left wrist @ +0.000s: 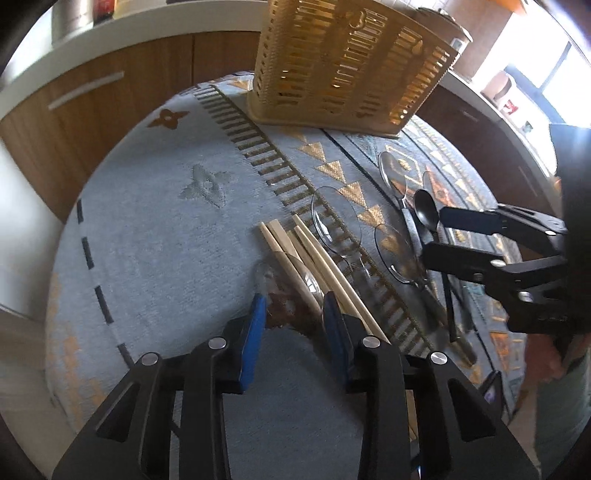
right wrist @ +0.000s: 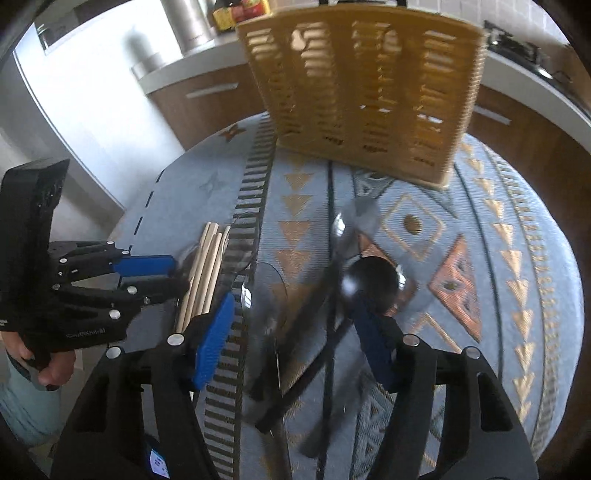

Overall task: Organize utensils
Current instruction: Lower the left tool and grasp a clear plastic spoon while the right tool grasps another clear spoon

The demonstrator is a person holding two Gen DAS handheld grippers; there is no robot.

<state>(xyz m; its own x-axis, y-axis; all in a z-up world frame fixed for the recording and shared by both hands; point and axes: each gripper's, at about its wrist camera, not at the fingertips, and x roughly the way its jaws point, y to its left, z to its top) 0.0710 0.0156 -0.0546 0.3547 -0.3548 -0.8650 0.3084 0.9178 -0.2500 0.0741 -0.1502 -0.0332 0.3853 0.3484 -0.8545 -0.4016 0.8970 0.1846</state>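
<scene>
Pick-up step: left gripper [left wrist: 295,306] open, empty, over pale wooden chopsticks [left wrist: 314,258]; right gripper [right wrist: 295,325] open around black spoon [right wrist: 373,277]. Next: close, carry to slatted beige caddy [right wrist: 365,92].

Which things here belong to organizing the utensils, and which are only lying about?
For the job:
wooden chopsticks
clear plastic spoons
black spoon
slotted utensil basket

Only lying about:
patterned tablecloth
steel canister
sauce bottles

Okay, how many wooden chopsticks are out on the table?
4, as far as I can tell. The chopsticks lie bunched side by side on the patterned cloth, just ahead of the left gripper and left of the clear spoons. More may be hidden beneath the bunch.
</scene>
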